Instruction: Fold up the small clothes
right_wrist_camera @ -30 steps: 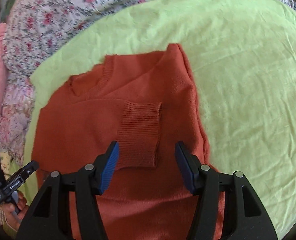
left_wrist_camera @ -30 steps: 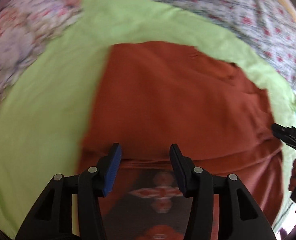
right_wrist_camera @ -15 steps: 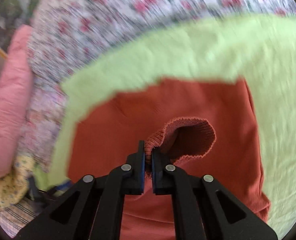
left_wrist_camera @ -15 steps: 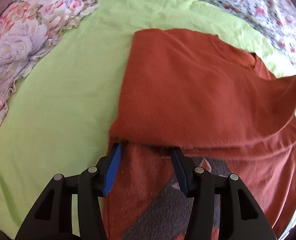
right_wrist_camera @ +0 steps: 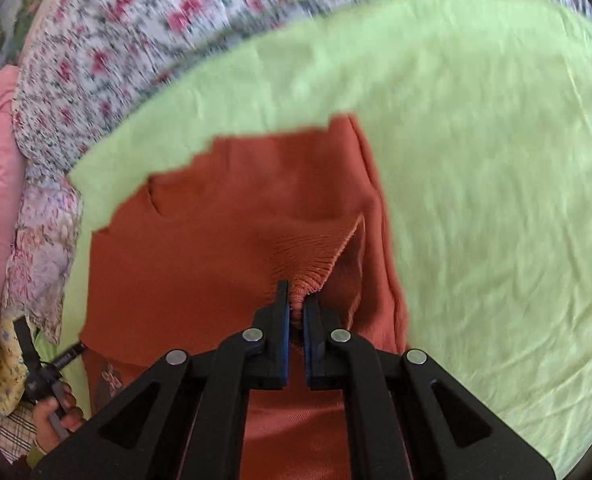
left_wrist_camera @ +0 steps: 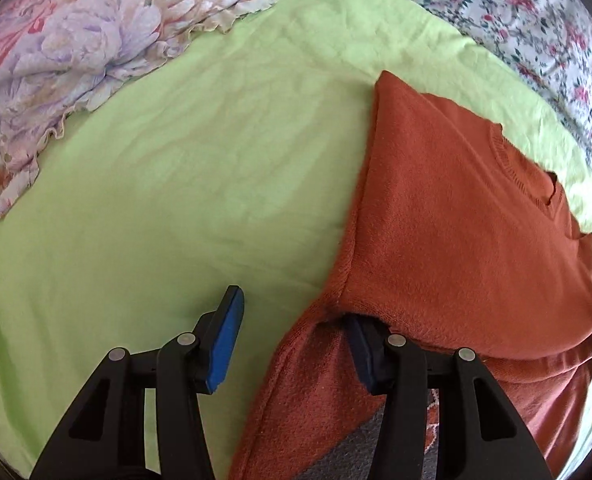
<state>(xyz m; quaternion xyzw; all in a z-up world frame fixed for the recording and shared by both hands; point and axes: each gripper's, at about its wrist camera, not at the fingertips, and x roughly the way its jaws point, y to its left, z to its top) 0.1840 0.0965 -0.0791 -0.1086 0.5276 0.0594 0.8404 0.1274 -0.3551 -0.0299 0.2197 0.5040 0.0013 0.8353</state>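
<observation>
Two fisheye cameras, one mounted behind each pair of tongs, look steeply down and forward along the fingers at close range onto a bed. The left wrist view has the left tongs [left_wrist_camera: 291, 344] at 6 o'clock, a rust-orange sweater [left_wrist_camera: 456, 240] from 3 to 5 o'clock and the green sheet [left_wrist_camera: 175, 180] across the middle. The right wrist view, partly blurred, has the right tongs [right_wrist_camera: 293, 312] at 6 o'clock over the same sweater [right_wrist_camera: 215, 240]. Both views share the sweater, the sheet [right_wrist_camera: 496, 200] and the floral bedding [left_wrist_camera: 536, 20] at the far rim.
</observation>
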